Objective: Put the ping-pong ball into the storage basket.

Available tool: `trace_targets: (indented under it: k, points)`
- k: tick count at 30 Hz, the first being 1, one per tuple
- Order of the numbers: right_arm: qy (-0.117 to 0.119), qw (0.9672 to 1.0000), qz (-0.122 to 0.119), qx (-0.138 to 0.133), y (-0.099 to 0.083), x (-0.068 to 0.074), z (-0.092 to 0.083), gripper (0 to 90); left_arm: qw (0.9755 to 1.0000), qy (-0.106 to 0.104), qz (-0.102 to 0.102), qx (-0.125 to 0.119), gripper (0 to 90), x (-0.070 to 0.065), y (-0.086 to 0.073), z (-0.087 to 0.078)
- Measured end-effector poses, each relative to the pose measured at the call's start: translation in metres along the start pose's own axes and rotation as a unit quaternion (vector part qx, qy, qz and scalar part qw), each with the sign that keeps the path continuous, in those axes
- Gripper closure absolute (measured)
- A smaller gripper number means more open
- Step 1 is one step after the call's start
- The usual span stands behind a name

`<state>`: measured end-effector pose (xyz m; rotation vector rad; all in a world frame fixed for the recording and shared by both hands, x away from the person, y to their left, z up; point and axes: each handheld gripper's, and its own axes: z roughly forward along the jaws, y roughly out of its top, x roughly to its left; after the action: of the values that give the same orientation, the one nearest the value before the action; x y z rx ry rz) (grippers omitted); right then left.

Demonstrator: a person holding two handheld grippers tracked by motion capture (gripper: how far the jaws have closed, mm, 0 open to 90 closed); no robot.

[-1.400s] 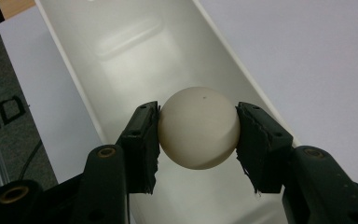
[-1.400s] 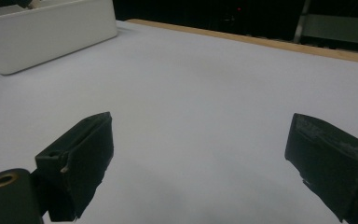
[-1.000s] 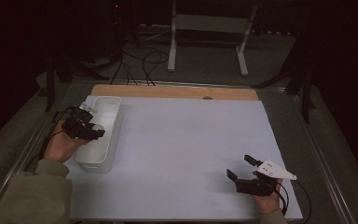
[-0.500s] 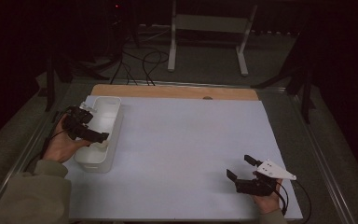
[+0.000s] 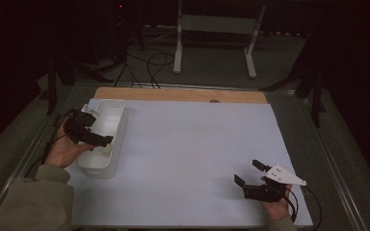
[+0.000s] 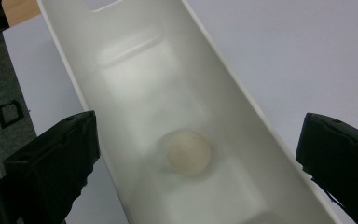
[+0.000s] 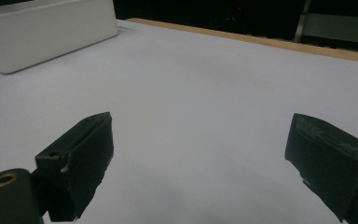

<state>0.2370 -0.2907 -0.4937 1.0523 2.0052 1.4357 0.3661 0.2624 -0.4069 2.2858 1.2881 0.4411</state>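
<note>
Looked along two black jaws rising from the bottom corners, set wide apart with nothing between them; right gripper hung over a pale sheet. White bin sat at upper left, resting on the sheet. Wooden edge ran across the upper right, dark background beyond.

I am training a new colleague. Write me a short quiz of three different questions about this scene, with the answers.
1. True or false: the left tool is clamped on the ball.
2. Where does the ball lie? A) on the white sheet B) in the white bin C) in the right tool
3. What does the right tool hold?

Key: 1 false, its jaws have just been opening and stand apart; 2 B; 3 nothing, open.
</note>
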Motion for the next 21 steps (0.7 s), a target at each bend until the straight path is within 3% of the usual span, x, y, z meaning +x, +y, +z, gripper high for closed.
trace_targets:
  k: [21]
  points:
    - [0.001, 1.0, 0.0, -0.001, -0.0003, -0.0009, 0.0002, 7.2, 0.9995, -0.013, 0.015, -0.024, 0.0, -0.0081, 0.0025, -0.0033]
